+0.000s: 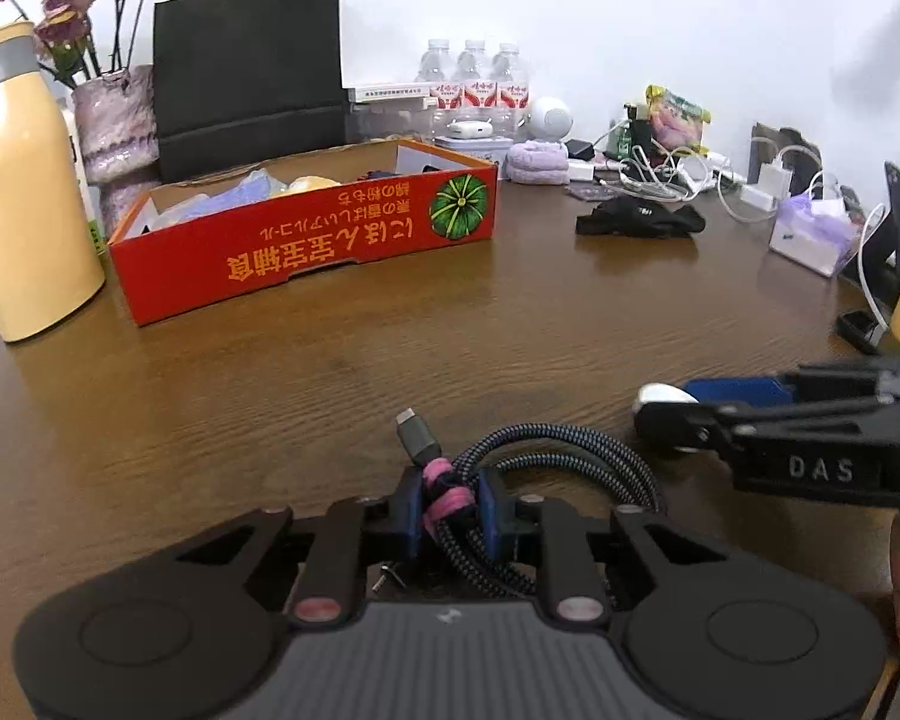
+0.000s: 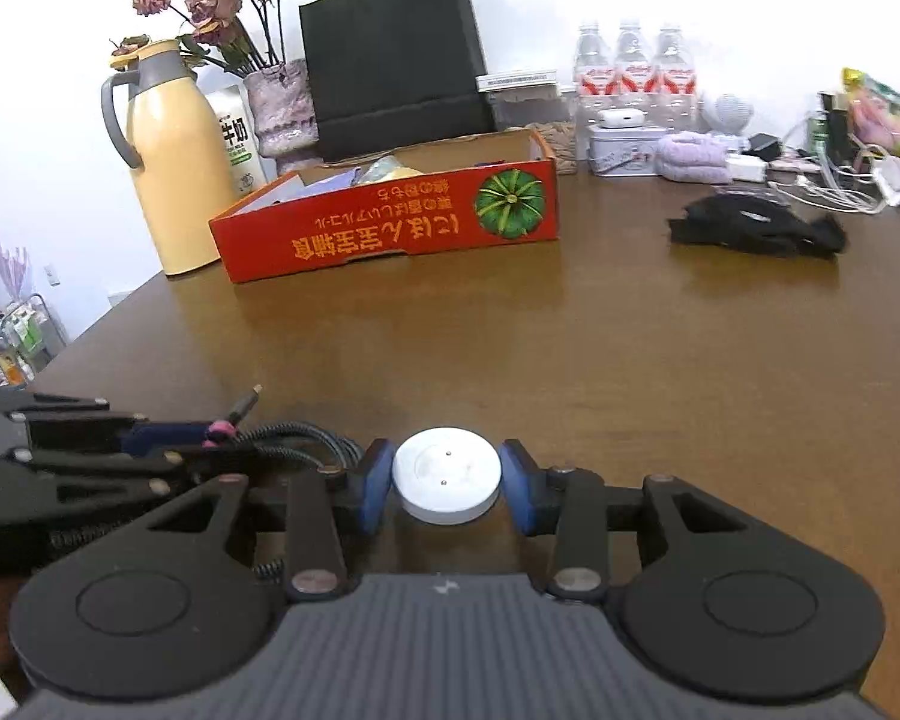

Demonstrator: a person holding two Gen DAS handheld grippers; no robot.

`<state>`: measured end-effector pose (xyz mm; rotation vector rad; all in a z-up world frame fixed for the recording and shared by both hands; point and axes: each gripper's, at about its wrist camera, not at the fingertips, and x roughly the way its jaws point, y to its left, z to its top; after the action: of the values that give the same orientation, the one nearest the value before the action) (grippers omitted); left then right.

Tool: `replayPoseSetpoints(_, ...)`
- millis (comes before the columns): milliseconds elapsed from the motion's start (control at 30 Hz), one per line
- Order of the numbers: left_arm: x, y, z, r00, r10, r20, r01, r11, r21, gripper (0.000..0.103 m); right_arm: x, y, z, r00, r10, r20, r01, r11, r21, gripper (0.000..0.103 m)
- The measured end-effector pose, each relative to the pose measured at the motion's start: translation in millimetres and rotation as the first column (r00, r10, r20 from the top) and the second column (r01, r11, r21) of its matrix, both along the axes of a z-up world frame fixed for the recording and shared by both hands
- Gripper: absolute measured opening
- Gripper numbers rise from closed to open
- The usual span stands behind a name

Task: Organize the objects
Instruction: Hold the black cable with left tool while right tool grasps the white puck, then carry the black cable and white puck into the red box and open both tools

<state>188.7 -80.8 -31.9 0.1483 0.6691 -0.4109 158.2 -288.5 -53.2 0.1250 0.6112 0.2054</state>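
My left gripper point(image 1: 448, 510) is shut on a coiled braided cable point(image 1: 570, 450) tied with a pink band, its USB plug point(image 1: 414, 435) pointing forward just above the brown table point(image 1: 390, 348). My right gripper point(image 2: 447, 486) is shut on a round white charging puck point(image 2: 447, 474); it also shows at the right of the left wrist view point(image 1: 666, 414). The cable point(image 2: 306, 438) and the left gripper's fingers point(image 2: 168, 435) show at the left of the right wrist view. The red cardboard box point(image 1: 306, 246) with several items inside stands at the far left of the table, also in the right wrist view point(image 2: 390, 228).
A yellow thermos point(image 2: 168, 162), flower vase point(image 2: 282, 108) and black paper bag point(image 2: 396, 60) stand behind the box. Water bottles point(image 2: 633, 78), a tin, a purple cloth, chargers and cables line the back. A black cloth point(image 2: 756, 228) lies at the right. A tissue pack point(image 1: 810, 234) is far right.
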Motion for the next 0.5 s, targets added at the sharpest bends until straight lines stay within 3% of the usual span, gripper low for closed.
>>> replayPoseSetpoints(267,-6.1,27.7,35.8,0.997,0.050,0.064,-0.044,0.995,-0.090,0.016,-26.7,-7.3,23.5,0.996,-0.036,0.076,0.035,0.999,0.010,0.040)
replayPoseSetpoints(400,33.9,47.9,75.4,0.991,0.056,0.124,-0.036,0.987,-0.160,0.016,-2.0,-11.8,43.6,0.994,0.000,0.111,-0.002,1.000,0.016,0.040)
replayPoseSetpoints(500,83.2,59.5,112.3,0.978,0.063,0.201,-0.026,0.983,-0.183,0.016,42.1,-10.4,75.7,0.982,0.068,0.178,-0.065,0.998,-0.025,0.040)
